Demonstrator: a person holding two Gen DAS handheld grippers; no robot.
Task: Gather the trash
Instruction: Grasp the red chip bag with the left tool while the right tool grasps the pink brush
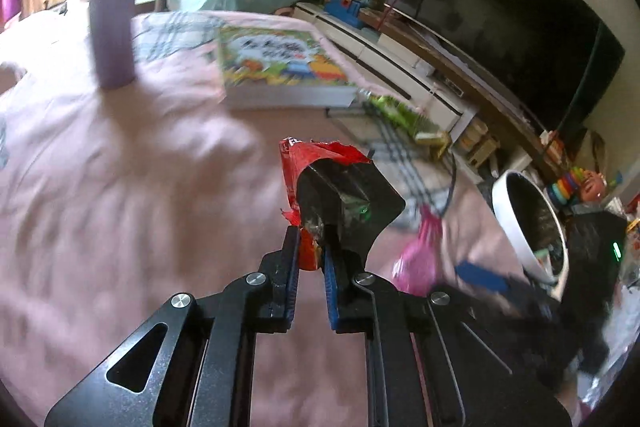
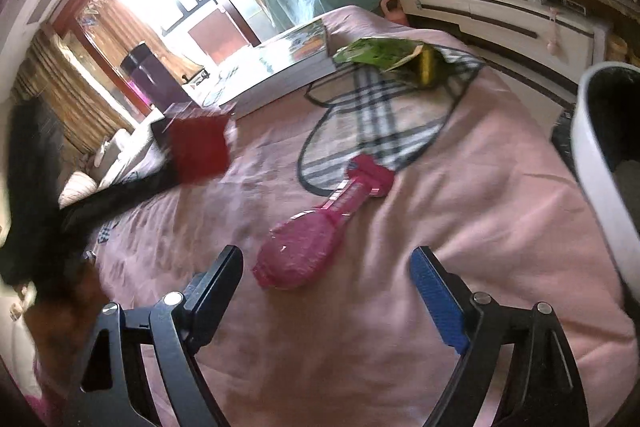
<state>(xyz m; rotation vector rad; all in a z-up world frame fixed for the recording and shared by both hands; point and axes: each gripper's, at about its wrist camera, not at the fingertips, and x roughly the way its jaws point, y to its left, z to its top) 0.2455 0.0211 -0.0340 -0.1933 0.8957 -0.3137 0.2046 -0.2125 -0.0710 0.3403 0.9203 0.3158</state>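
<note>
One red wrapper (image 1: 320,155) is pinched in the left gripper (image 1: 311,247); next, carry it right to the white bin (image 1: 505,211); the right gripper (image 2: 326,267) jaws gape wide, empty.

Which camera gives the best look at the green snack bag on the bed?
The right wrist view. There the green snack bag lies in plain sight beside the book, fairly sharp and with nothing in front of it. The left wrist view shows it only as a smaller, blurred strip at the bed's edge.
</note>
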